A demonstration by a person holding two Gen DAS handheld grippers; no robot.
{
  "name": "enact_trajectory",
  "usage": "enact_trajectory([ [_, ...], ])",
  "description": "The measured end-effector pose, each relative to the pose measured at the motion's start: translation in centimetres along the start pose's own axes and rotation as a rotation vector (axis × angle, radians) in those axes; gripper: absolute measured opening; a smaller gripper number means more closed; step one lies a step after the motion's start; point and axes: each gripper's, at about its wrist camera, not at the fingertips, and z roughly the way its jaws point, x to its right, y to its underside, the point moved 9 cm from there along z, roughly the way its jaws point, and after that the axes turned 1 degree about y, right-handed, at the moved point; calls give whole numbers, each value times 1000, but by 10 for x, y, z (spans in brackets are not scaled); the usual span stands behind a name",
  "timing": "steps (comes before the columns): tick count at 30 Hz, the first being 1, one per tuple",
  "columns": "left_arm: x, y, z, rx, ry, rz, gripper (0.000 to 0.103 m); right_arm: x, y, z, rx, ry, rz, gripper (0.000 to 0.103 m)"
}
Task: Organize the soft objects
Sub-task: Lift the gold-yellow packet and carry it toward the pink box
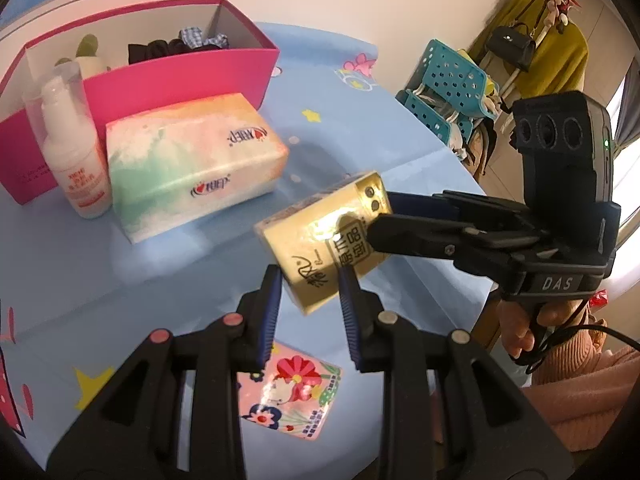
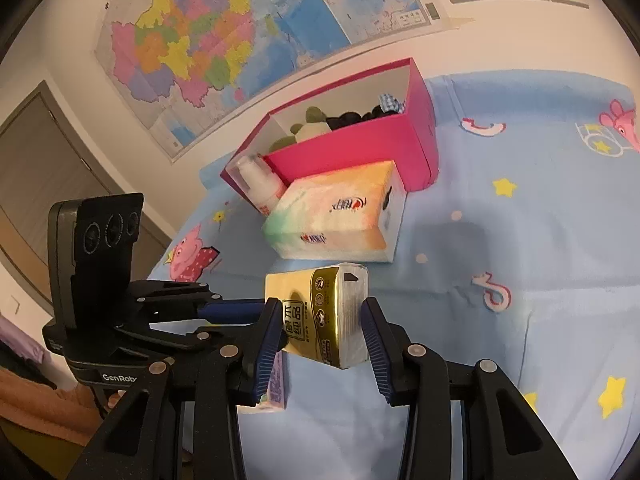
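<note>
The gold tissue pack [image 1: 328, 240] is up in the air, lifted clear of the blue cartoon-print bed sheet [image 1: 380, 132], and both tools are on it. The right tool [image 2: 322, 330] is clamped on the pack: its blue-padded fingers [image 2: 270, 340] press the two broad faces, the pack tilted between them. From the left wrist view the right tool [image 1: 378, 220] reaches in from the right side and pinches the pack's far end. The left tool [image 1: 308, 280] has its fingers at a middling spread on either side of the pack's near corner; whether the pads actually touch it, I cannot tell.

Directly under the left tool lies a floral tissue pack [image 1: 288, 392] flat on the sheet. Ahead of both tools sits a large pastel tissue pack [image 1: 192, 168], a white pump bottle [image 1: 76, 152] just beside it, and behind them an open pink box [image 1: 180, 76] holding dark and checked fabric pieces [image 1: 180, 46].
</note>
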Motion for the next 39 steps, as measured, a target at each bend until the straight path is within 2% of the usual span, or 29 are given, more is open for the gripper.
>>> enact_trajectory([
  [22,-3,-12,-12,35,-17,3,30,-5,-19,-3,35,-17,-22,42],
  [39,-11,-39,-23,80,-58,13,30,-11,-41,1,60,-27,-50,42],
])
